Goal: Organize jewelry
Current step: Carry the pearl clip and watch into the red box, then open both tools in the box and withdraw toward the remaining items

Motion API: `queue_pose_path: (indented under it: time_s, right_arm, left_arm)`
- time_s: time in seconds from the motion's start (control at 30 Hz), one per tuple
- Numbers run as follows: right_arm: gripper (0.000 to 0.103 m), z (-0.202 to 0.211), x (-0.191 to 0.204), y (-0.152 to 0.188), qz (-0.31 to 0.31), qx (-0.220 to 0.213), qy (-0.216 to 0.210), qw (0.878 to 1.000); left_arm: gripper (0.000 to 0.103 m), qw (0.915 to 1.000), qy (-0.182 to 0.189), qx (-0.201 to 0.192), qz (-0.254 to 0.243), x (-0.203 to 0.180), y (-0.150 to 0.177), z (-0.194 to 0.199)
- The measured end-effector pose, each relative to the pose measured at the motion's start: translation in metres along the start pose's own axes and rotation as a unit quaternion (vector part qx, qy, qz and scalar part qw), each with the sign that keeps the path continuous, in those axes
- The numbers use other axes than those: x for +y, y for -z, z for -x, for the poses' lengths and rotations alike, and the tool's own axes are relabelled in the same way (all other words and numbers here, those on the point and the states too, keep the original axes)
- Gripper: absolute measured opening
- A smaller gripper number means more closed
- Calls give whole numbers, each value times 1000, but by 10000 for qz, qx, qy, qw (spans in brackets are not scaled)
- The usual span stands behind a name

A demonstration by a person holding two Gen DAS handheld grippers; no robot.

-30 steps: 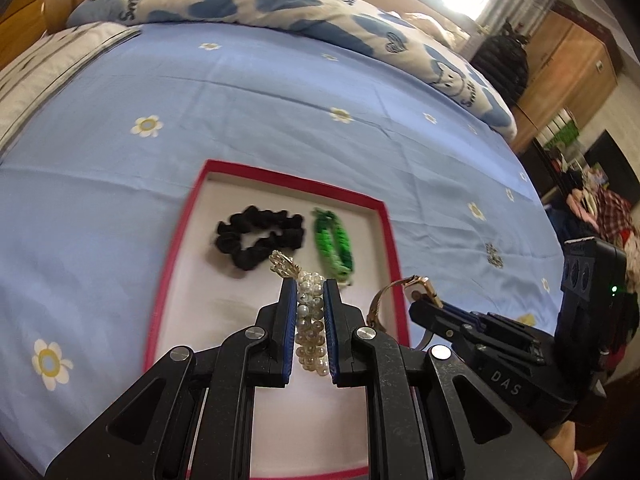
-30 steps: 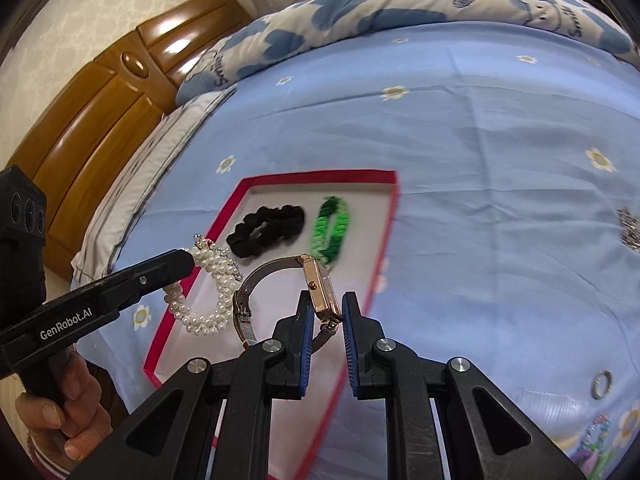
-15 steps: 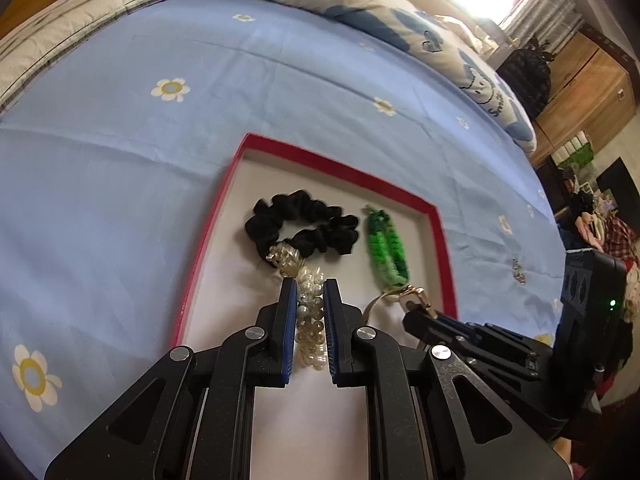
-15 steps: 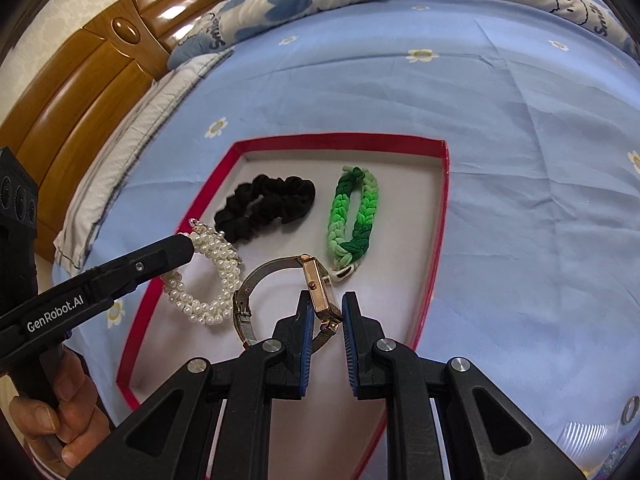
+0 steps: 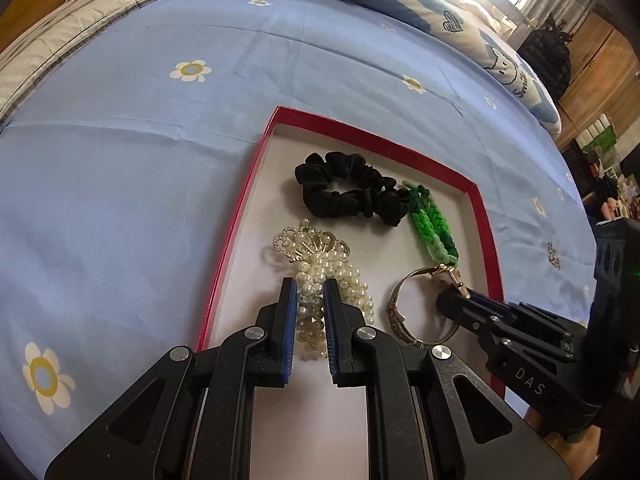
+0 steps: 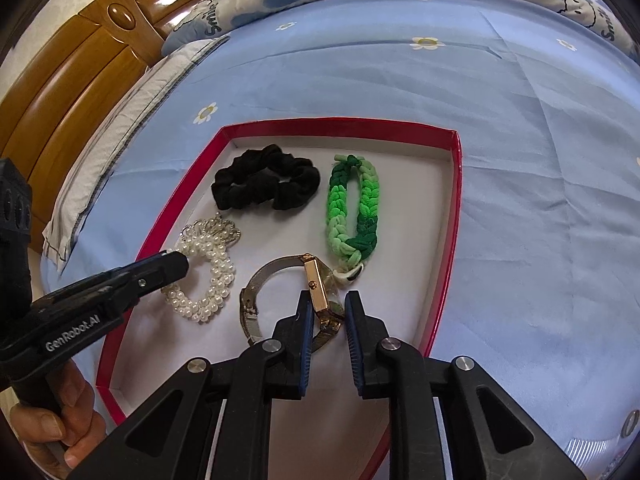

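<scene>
The black scrunchie and green braided band lay in the flat red-edged box. The left hand-held gripper pinched the white pearl bracelet there. The right hand-held gripper's jaws had just been opening around the gold watch. A small ring waited on the blue bed.

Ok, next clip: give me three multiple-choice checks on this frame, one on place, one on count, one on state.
1. The green bracelet lies: A on the floor; B in the red tray, beside the black scrunchie; C on a chair.
2. Items in the tray: A two; B four; C six.
3. The left gripper is: A open; B shut, empty; C shut on the pearl bracelet.
Key: B, it lies inside the rim; B, scrunchie, both bracelets, watch; C, pads press the pearls.
</scene>
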State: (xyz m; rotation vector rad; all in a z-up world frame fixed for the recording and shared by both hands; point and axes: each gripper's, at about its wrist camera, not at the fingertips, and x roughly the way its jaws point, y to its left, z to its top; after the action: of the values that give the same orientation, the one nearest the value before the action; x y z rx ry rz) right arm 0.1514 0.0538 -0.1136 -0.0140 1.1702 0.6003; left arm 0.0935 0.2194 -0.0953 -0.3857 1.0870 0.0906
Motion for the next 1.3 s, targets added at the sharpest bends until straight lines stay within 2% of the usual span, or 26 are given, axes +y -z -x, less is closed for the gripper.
queue_pose_path:
  time_s: [0.33, 0.43, 0.5, 0.57, 0.7, 0.8, 1.07, 1.3]
  right_arm:
    - [19, -1, 0, -2, -13, 10, -27, 10000]
    - [21, 0, -1, -2, -31, 21, -47, 10000]
    - [26, 3, -2, -1, -76, -7, -100, 9999]
    - [32, 9, -2, -1, -95, -65, -140, 9998]
    - [34, 25, -1, 3, -89, -197, -215, 9995]
    - [37, 39, -5, 8, -142, -306, -252, 9991]
    - [39, 81, -31, 26, -398, -603, -222, 9971]
    - [41, 111, -63, 47, -694, -800, -48, 9944]
  left_arm:
    - [12, 9997, -190, 104, -73, -1, 2, -5]
    - [17, 9997, -218, 118, -86, -1, 3, -2]
    - [34, 9997, -221, 96, -73, -2, 3, 2]
    - [36, 9997, -242, 17, -95, -4, 4, 10]
    - [37, 9998, -177, -56, -115, -10, 5, 22]
    - [42, 9996, -153, -141, -176, -17, 7, 33]
    - [43, 9988, 62, -235, -425, -52, 16, 50]
    - [48, 9963, 292, -184, -781, -95, 29, 53]
